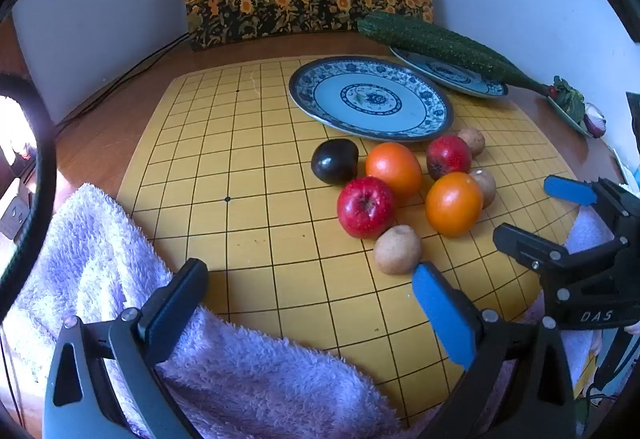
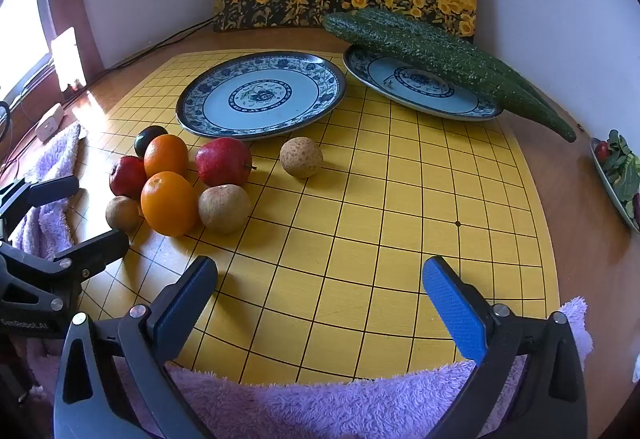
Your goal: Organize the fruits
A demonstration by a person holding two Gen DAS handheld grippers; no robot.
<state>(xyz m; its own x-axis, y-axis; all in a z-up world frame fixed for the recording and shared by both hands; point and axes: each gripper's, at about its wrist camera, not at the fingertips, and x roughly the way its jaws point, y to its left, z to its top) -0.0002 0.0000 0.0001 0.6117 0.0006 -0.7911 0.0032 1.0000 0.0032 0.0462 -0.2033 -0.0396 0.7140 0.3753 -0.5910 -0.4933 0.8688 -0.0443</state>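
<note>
Two cucumbers diagonal across rear plate, tapering right

Two low wrist views, shared fruit pile, board

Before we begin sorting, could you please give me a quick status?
Left gripper and right gripper open, empty. Fruit pile on board, near plate bare. Nothing in the way.
</note>
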